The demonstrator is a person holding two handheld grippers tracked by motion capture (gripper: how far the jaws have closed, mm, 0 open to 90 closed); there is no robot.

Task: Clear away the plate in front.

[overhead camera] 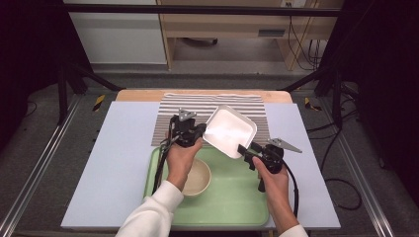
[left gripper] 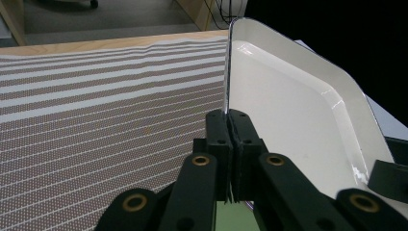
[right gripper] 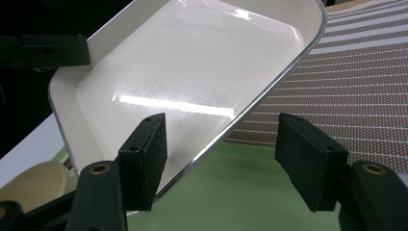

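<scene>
White dish (overhead camera: 230,131) held tilted above the far edge of the green tray (overhead camera: 237,202), between two hand-held grippers.

Left gripper (overhead camera: 190,132) was clamped shut on the dish's left rim, its jaws pinched on the thin edge, as the left gripper view (left gripper: 230,144) showed; the dish hung clear of the tray, its far corner out over the striped mat (overhead camera: 170,118) that lay toward the far edge of the tabletop. Right gripper (overhead camera: 247,150) stood with its jaws apart at the dish's near right corner, the rim (right gripper: 269,82) running just past its left jaw and not yet pinched. That gripper was the nearer to this free corner. A cream bowl (overhead camera: 200,175) sat in the tray's left half, under the left hand (overhead camera: 180,158).
</scene>
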